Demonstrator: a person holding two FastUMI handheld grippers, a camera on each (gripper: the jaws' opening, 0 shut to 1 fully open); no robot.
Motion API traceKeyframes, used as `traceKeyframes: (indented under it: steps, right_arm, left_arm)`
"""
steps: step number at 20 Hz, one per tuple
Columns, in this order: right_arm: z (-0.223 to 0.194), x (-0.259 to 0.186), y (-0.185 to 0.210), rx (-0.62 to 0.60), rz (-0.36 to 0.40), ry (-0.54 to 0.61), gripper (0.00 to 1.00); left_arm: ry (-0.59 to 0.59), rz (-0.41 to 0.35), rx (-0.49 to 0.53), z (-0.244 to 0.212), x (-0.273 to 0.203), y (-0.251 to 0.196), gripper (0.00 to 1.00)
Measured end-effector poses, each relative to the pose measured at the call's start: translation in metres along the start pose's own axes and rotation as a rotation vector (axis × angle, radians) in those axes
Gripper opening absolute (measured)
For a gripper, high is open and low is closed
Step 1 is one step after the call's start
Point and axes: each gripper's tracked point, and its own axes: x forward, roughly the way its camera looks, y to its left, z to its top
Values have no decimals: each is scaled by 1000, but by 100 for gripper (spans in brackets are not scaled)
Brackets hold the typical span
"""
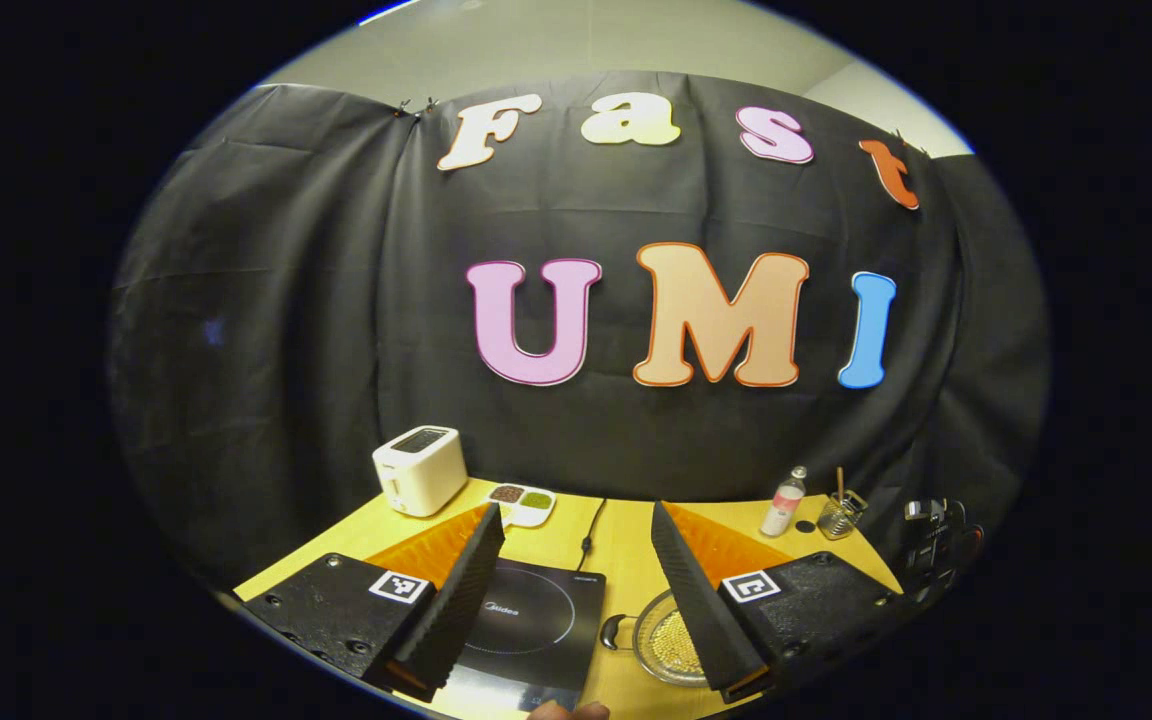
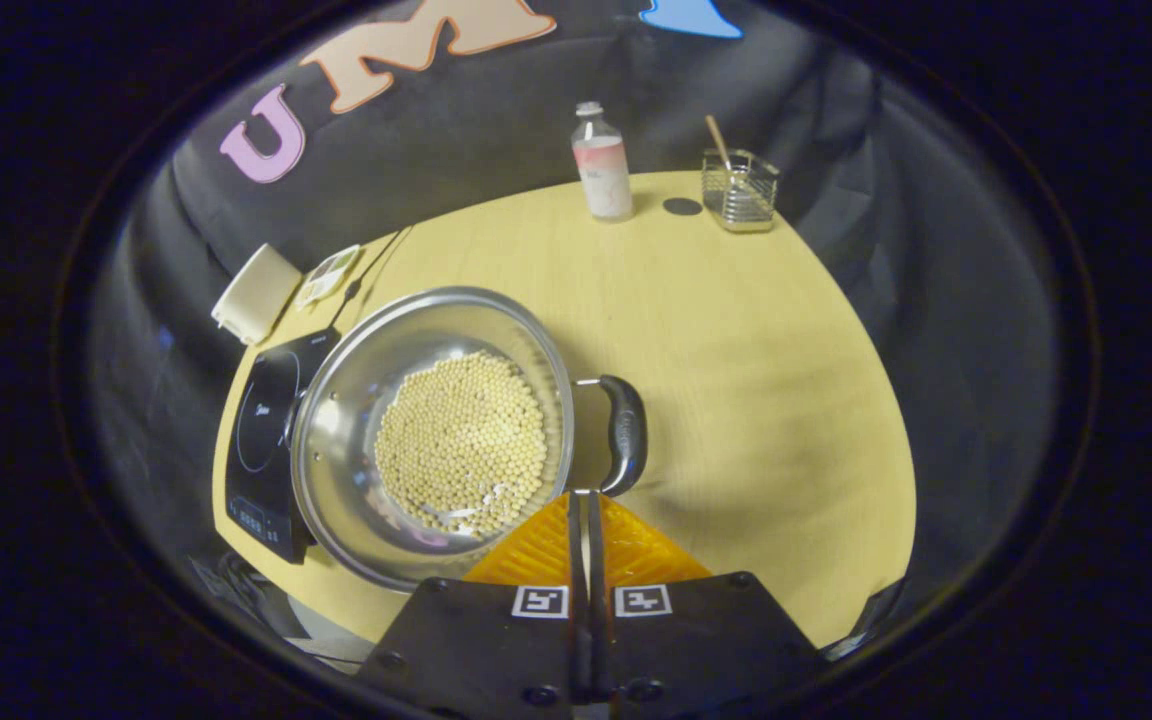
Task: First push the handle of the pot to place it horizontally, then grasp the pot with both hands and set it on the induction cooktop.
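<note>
A steel pot [image 2: 336, 440] holding pale round beans stands on the yellow table, just right of the black induction cooktop [image 2: 261, 440]. Its black right handle [image 2: 626, 432] points toward me. My right gripper [image 2: 586, 497] is shut with nothing in it, its tips at the near end of that handle. In the left gripper view the pot [image 1: 661, 640] shows between the cooktop [image 1: 536, 620] and my right finger, its left handle [image 1: 614, 632] beside the cooktop's edge. My left gripper [image 1: 574, 515] hangs open above the cooktop and pot, holding nothing.
A white toaster [image 1: 420, 470] and a small two-part dish [image 1: 523, 503] stand at the back left. A bottle [image 2: 603, 165] and a wire holder with a stick [image 2: 741, 190] stand at the back right. The cooktop's cable [image 1: 591, 525] runs backward.
</note>
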Motion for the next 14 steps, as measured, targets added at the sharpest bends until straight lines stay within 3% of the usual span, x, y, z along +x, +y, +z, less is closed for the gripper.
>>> traceKeyframes:
  steps: [4,6,7,11,13,14]
  right_arm:
    - [11,-13,0,72,-72,-66,8]
    - [11,-21,3,59,-105,-84,23]
    - [13,-24,2,38,-127,-95,24]
    - [23,-26,5,-28,-184,-126,89]
    - [21,-21,10,-21,-176,-93,88]
    - [22,-17,9,-14,-175,-83,93]
  left_arm:
    - [77,-112,-20,-31,22,-4,91]
    - [134,-184,-21,-55,31,-13,92]
    - [162,-210,-18,-67,35,-16,92]
    - [300,-286,-35,-118,52,-30,92]
    - [402,-288,-43,-150,55,-32,92]
    - [429,-281,-46,-158,58,-31,92]
